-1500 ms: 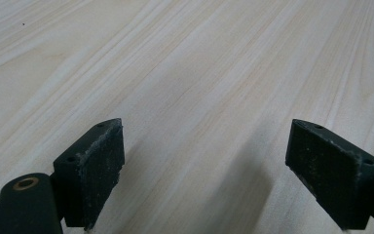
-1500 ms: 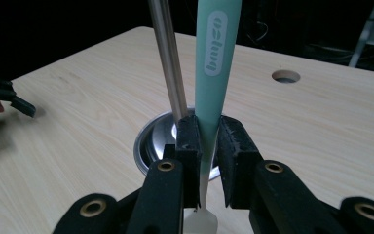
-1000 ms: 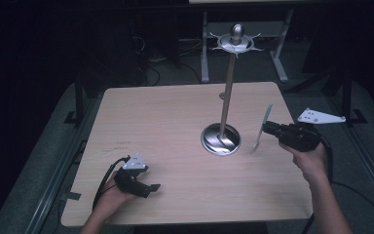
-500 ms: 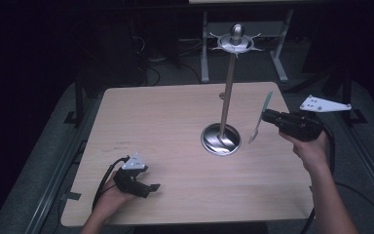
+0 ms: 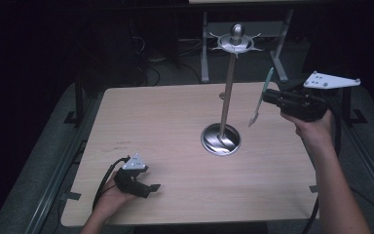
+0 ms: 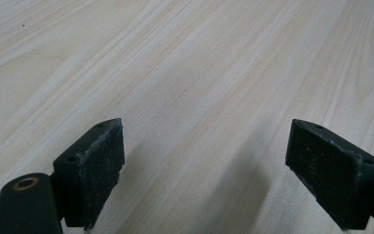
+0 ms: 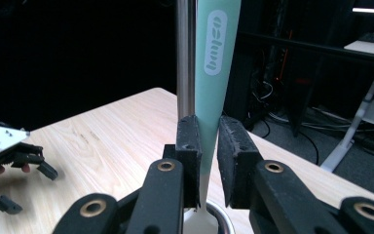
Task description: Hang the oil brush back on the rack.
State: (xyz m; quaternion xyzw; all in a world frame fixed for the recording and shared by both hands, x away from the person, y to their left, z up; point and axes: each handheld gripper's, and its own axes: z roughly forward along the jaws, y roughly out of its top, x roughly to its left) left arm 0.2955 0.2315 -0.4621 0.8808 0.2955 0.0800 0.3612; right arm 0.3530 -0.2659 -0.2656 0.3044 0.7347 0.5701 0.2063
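Right gripper (image 5: 269, 97) is clamping a mint-green utensil (image 5: 260, 99) between its jaws, held in the air above the right side of the wooden table (image 5: 165, 126). In the right gripper view its pads (image 7: 189, 146) are pressing the green handle (image 7: 214, 73), which is standing nearly upright, with the white end hanging below the jaws. The utensil is sitting just right of a metal stand (image 5: 228, 92), apart from its pole; the stand's round base (image 5: 220, 139) is resting on the table. Left gripper (image 5: 146, 187) is lying near the table's front left corner, its jaws spread wide over bare wood (image 6: 199, 73).
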